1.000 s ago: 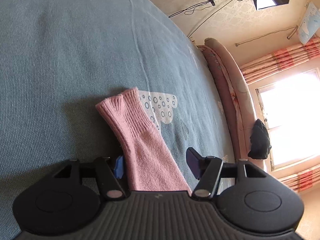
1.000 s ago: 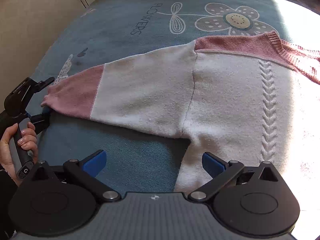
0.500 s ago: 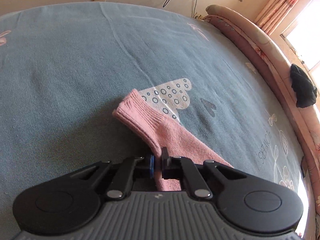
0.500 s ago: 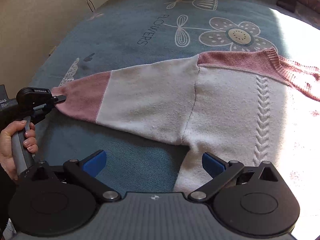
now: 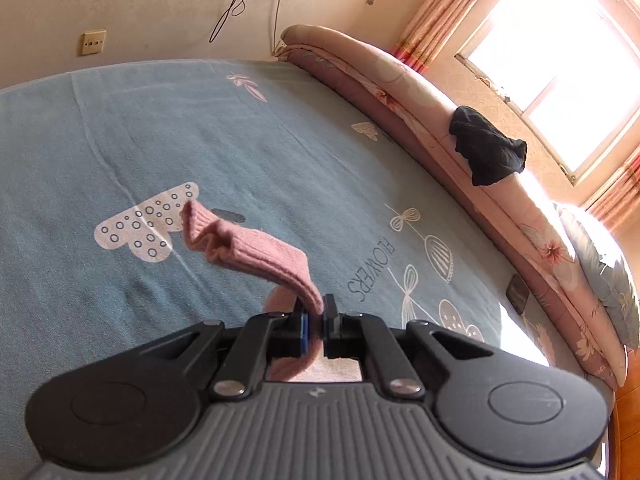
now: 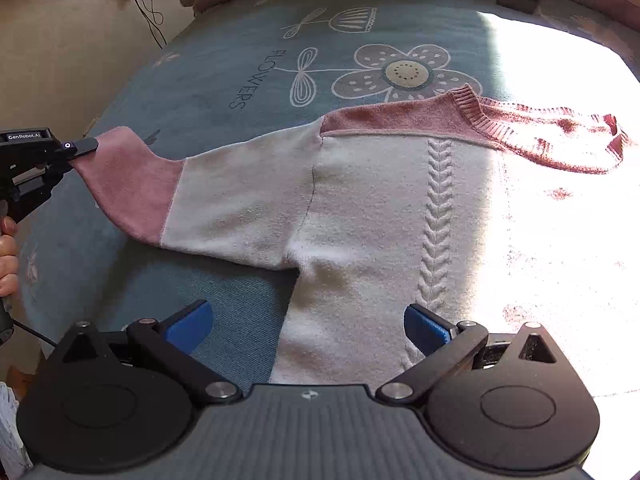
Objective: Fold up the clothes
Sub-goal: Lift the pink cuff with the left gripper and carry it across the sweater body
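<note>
- Evidently the left gripper (image 5: 314, 322) is pinching the pink cuff (image 5: 256, 248) of the sweater's sleeve, its jaws pressed together on the knit just behind the ribbed end, which flops forward past the fingertips and hangs free above the blue bedspread (image 5: 200, 128).
- Holding near the cuff rather than mid-sleeve gives control of the whole sleeve length, so it can probably be swung across the body in one move.
- From the right wrist view, the sleeve (image 6: 224, 196) runs from the left gripper (image 6: 86, 146) at far left, raised off the bed, to the shoulder seam straight ahead of the right gripper (image 6: 308, 322).
- That right gripper's jaws are spread wide and hold nothing; it hovers over the lower side of the white sweater (image 6: 380, 220), with the armpit just ahead between its fingers.
- Its placement likely serves to pin or steady the body while the sleeve folds over, so the garment does not drag.
- Beyond it, the sweater lies flat, front up, pink collar (image 6: 540, 136) ahead and to the right in strong sunlight.
- A person's hand (image 6: 8, 260) grips the left tool's handle at the frame edge.
</note>
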The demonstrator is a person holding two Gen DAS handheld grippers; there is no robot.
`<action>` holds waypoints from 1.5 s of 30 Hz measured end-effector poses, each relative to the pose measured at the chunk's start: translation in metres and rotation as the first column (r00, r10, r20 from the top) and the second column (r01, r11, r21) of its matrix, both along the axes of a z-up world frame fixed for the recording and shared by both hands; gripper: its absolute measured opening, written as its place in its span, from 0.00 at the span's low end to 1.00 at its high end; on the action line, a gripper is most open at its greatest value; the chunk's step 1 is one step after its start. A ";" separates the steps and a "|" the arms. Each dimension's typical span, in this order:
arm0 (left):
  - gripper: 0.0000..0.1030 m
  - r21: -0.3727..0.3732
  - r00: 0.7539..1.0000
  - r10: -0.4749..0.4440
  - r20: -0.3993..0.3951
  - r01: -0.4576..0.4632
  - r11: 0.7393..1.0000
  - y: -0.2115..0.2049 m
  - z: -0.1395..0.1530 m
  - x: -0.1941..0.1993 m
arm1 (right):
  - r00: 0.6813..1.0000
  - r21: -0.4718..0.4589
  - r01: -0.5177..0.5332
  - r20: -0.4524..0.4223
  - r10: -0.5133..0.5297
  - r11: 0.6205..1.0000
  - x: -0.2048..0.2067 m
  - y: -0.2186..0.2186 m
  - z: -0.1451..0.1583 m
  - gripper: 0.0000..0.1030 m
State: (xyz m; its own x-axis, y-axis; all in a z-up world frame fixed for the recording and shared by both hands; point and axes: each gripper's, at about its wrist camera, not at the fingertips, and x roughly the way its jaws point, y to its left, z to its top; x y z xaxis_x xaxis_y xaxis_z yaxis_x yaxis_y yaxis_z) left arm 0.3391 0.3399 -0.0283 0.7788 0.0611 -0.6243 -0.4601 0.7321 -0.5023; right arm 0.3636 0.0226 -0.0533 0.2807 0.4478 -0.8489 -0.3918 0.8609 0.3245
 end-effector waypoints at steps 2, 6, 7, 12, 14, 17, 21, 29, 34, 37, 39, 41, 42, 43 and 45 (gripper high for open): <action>0.04 0.008 0.999 -0.041 0.029 0.041 0.999 -0.016 0.012 0.006 | 1.000 -0.001 0.004 0.002 -0.004 1.000 -0.002 -0.010 0.001 1.00; 0.04 0.003 0.991 -0.111 0.073 0.111 0.994 -0.046 0.027 0.017 | 1.000 0.000 -0.003 0.017 0.003 1.000 -0.007 -0.030 0.005 1.00; 0.04 0.007 0.988 -0.129 0.082 0.129 0.992 -0.054 0.031 0.020 | 1.000 -0.001 -0.005 0.022 0.005 1.000 -0.008 -0.035 0.006 1.00; 0.04 0.012 0.970 -0.212 0.120 0.212 0.977 -0.096 0.047 0.031 | 1.000 0.014 0.022 0.022 -0.022 1.000 -0.011 -0.065 0.008 1.00; 0.04 0.017 0.963 -0.237 0.127 0.237 0.971 -0.111 0.051 0.036 | 0.999 0.019 0.038 0.022 -0.039 0.999 -0.012 -0.076 0.008 1.00; 0.04 0.023 0.952 -0.275 0.136 0.274 0.961 -0.135 0.056 0.043 | 0.998 0.020 0.065 0.023 -0.065 0.998 -0.012 -0.095 0.007 1.00; 0.04 0.011 0.936 -0.320 0.146 0.322 0.947 -0.164 0.059 0.052 | 0.995 0.024 0.095 0.025 -0.095 0.995 -0.012 -0.118 0.008 1.00; 0.04 0.019 0.905 -0.403 0.137 0.404 0.915 -0.218 0.056 0.072 | 0.987 0.031 0.157 0.021 -0.157 0.987 -0.013 -0.162 0.003 1.00; 0.04 0.037 0.883 -0.448 0.142 0.447 0.894 -0.249 0.056 0.079 | 0.981 0.035 0.191 0.012 -0.192 0.981 -0.016 -0.184 -0.002 1.00; 0.04 0.047 0.864 -0.483 0.141 0.481 0.875 -0.269 0.055 0.083 | 0.979 0.039 0.203 0.004 -0.203 0.978 -0.018 -0.193 -0.004 1.00; 0.04 0.047 0.847 -0.513 0.139 0.511 0.858 -0.285 0.053 0.086 | 0.978 0.041 0.209 0.000 -0.209 0.977 -0.019 -0.199 -0.005 1.00; 0.04 0.042 0.834 -0.535 0.138 0.534 0.844 -0.298 0.048 0.089 | 0.977 0.043 0.214 -0.004 -0.214 0.976 -0.021 -0.204 -0.006 1.00; 0.04 0.041 0.825 -0.550 0.132 0.550 0.834 -0.306 0.043 0.092 | 0.976 0.043 0.217 -0.007 -0.217 0.975 -0.022 -0.206 -0.006 1.00; 0.04 0.040 0.816 -0.564 0.125 0.564 0.825 -0.313 0.039 0.094 | 0.976 0.043 0.220 -0.010 -0.219 0.975 -0.022 -0.208 -0.007 1.00; 0.04 0.048 0.803 -0.589 0.090 0.587 0.808 -0.327 0.033 0.100 | 0.974 0.043 0.228 -0.016 -0.227 0.973 -0.023 -0.213 -0.009 1.00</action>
